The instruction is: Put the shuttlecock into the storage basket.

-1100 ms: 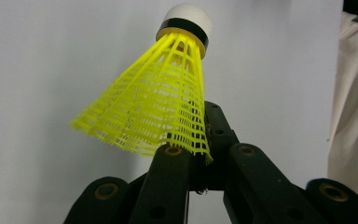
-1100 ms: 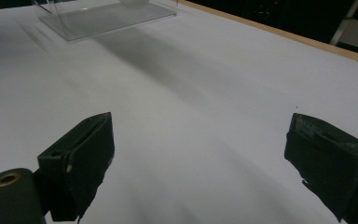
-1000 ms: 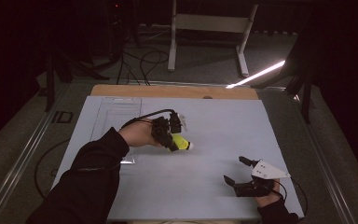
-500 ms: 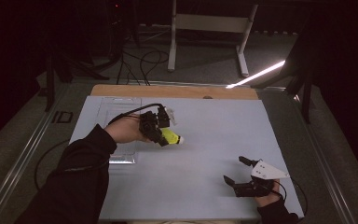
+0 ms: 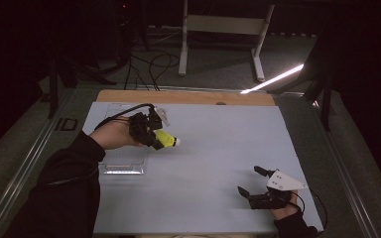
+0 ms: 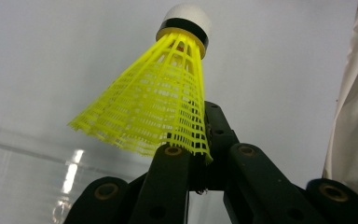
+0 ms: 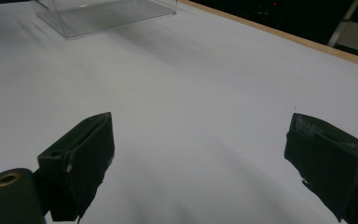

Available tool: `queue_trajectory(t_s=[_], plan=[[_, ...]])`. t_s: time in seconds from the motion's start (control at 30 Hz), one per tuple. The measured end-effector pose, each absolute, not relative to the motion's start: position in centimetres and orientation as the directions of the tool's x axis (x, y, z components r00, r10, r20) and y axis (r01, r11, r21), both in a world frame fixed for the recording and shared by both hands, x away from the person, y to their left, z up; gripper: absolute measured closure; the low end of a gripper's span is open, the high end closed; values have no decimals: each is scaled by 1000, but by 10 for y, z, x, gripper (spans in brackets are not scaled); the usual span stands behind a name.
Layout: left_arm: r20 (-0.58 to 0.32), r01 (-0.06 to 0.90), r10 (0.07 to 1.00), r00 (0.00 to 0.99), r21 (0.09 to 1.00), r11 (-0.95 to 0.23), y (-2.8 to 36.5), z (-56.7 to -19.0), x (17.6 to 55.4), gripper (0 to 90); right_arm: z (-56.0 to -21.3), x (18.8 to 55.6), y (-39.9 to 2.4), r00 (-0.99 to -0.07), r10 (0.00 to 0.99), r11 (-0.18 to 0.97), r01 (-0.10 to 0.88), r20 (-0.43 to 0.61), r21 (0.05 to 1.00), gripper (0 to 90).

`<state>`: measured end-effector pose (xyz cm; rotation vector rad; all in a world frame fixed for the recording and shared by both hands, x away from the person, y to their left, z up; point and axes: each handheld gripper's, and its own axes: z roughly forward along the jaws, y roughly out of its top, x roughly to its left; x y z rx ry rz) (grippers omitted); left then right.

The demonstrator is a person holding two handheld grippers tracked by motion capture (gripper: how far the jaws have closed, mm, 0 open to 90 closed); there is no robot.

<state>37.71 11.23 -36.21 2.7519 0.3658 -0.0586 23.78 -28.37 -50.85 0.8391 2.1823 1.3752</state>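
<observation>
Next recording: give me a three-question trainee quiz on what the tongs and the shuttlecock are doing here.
1. True or false: the left tongs are shut on the yellow shuttlecock.
2. How do the jaws of the right tongs stand? A) wide apart with nothing between them B) clamped on the shuttlecock C) clamped on the clear box
3. Fill in: the shuttlecock's cork tip is ____ in colour.

Key: 1 true, the jaws pinch the skirt's edge. 2 A. 3 white. The clear box rests on the table beside the left hand.

Yellow plastic shuttlecock (image 6: 158, 102) with white cork tip, skirt edge pinched, lifted above the table, beside clear box
</observation>
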Motion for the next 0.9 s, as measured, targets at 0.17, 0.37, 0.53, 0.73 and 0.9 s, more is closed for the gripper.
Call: queue_trajectory(t_s=[0.17, 0.37, 0.53, 0.73, 0.9], plan=[[-86, 279, 266, 960, 350, -894, 125, -362, 378, 896, -509, 238, -283, -728, 685, 328, 267, -33, 906, 83], [-92, 296, 281, 955, 349, -889, 139, -361, 377, 896, -509, 238, -283, -728, 685, 329, 270, -32, 905, 83], [-83, 303, 293, 953, 354, -885, 154, -358, 377, 896, -509, 238, -283, -727, 686, 329, 270, -32, 905, 83], [-83, 320, 312, 946, 366, -874, 172, -353, 377, 896, -509, 238, -283, -728, 684, 331, 267, -35, 905, 83], [-82, 341, 335, 939, 363, -867, 186, -352, 375, 896, -510, 239, -282, -726, 686, 330, 271, -33, 904, 83]])
